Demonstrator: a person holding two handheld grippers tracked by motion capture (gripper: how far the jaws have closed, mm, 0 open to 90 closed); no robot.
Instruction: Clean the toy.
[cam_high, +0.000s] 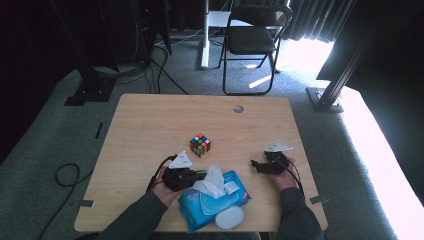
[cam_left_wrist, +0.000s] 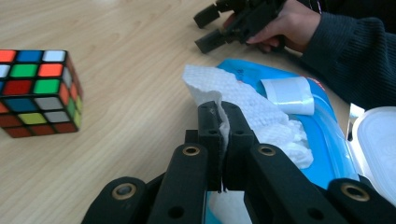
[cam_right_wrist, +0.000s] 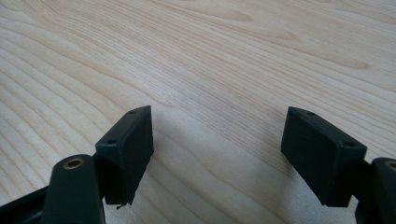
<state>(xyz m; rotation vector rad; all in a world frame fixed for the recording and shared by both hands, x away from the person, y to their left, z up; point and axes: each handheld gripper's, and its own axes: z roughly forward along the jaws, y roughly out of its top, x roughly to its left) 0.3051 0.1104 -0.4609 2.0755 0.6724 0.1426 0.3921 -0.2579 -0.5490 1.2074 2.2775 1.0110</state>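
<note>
1. Wipe (cam_left_wrist: 233, 95): white, textured sheet, partly out of the pack's slot and standing up from it. In the high view it sits at about 6 o'clock on the table (cam_high: 150, 125), near the front edge.
2. Left gripper (cam_left_wrist: 223, 114): jaws clamped flat on a fold of the wipe, pads pressing the sheet between them. Judged step: drawing the sheet out of the pack.
3. Pack (cam_high: 195, 207): blue, soft, lying flat; its round lid (cam_high: 230, 217) is flipped open toward 6 o'clock, and a white seal tab (cam_left_wrist: 289, 95) is peeled back beside the slot.
4. Right gripper (cam_high: 260, 166): at 3 o'clock of the pack, apart from it, jaws spread wide over bare wood with nothing between them.
5. Cube (cam_high: 200, 145): colour puzzle at 12 o'clock of the pack, clear of the wipe.
6. Handling note, judged: pull up and slightly away from the slot in one steady line, keeping the pinch firm; a sideways tug may tear the damp sheet or drag the next one out.
7. Handling note, judged: the light pack may lift with the sheet. The free right gripper could press its far end down.
8. Handling note, judged: steer the pull away from the cube so the trailing sheet does not brush it.
</note>
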